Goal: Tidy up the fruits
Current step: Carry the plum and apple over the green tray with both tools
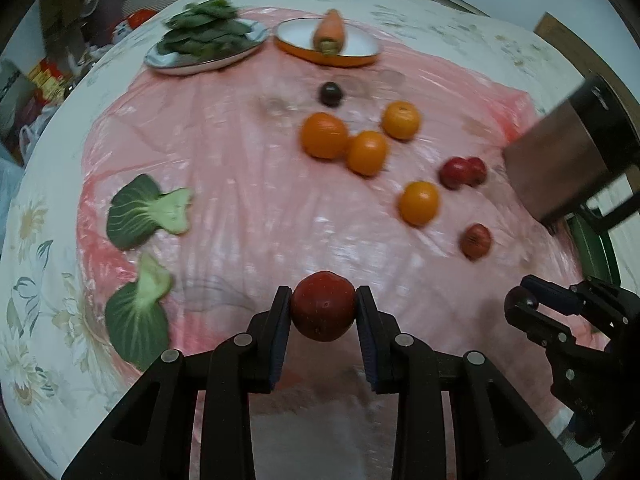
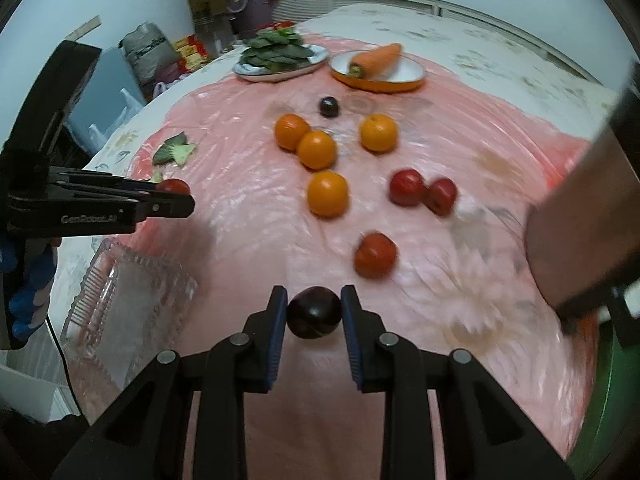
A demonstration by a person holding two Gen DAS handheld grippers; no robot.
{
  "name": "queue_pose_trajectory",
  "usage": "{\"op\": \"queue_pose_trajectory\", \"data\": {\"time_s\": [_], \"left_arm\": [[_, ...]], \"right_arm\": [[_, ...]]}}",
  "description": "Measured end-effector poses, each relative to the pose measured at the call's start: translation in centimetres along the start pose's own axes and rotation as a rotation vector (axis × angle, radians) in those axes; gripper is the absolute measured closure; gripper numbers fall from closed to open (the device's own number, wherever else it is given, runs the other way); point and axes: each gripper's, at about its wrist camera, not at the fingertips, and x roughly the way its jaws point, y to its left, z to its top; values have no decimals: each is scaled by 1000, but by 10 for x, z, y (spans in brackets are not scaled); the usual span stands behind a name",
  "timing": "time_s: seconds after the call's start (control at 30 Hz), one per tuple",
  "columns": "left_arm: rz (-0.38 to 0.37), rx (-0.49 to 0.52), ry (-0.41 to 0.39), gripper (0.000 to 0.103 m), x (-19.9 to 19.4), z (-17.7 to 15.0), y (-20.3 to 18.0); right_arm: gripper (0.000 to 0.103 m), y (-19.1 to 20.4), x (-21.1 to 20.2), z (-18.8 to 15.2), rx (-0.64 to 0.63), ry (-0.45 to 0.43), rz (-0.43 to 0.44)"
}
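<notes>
My left gripper [image 1: 323,306] is shut on a red apple [image 1: 323,308], held above the pink sheet; it shows from the side in the right wrist view [image 2: 176,196]. My right gripper [image 2: 314,312] is shut on a dark plum [image 2: 315,312]; it also shows in the left wrist view [image 1: 528,304]. On the sheet lie several oranges [image 2: 327,193], two touching red fruits [image 2: 420,191], one red fruit [image 2: 375,255] nearer me and another dark plum [image 2: 329,106]. A clear glass tray [image 2: 124,300] sits at the near left, below the left gripper.
At the far side stand a plate of green leaves [image 2: 280,60] and an orange dish [image 2: 376,76] holding a carrot [image 2: 376,60]. Two bok choy leaves [image 1: 148,212] lie at the left. A chair back [image 1: 560,152] stands at the right table edge.
</notes>
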Motion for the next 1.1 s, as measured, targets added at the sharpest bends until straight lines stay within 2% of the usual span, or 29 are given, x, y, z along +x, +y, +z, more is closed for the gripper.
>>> {"op": "queue_pose_trajectory", "data": {"time_s": [0.2,0.43,0.6,0.8,1.1], "left_arm": [[-49,78,27,76,-2,-3,-49],[-113,206,59,76,-1,-6,-127],[-163,323,56,76,-3,-10,-190],[-257,441,57,76,-4,-19,-271],[-347,520,44,76,10,-15,-370]], "right_arm": [[64,-30,-22,-26,91,9,-42],[63,-80,-57,-61,201,6,-123],[64,-131,-90,-92,311,-6,-201],[64,-189,-127,-126,429,-36,-288],[64,-272,-158,-159,524,-92,-377]]}}
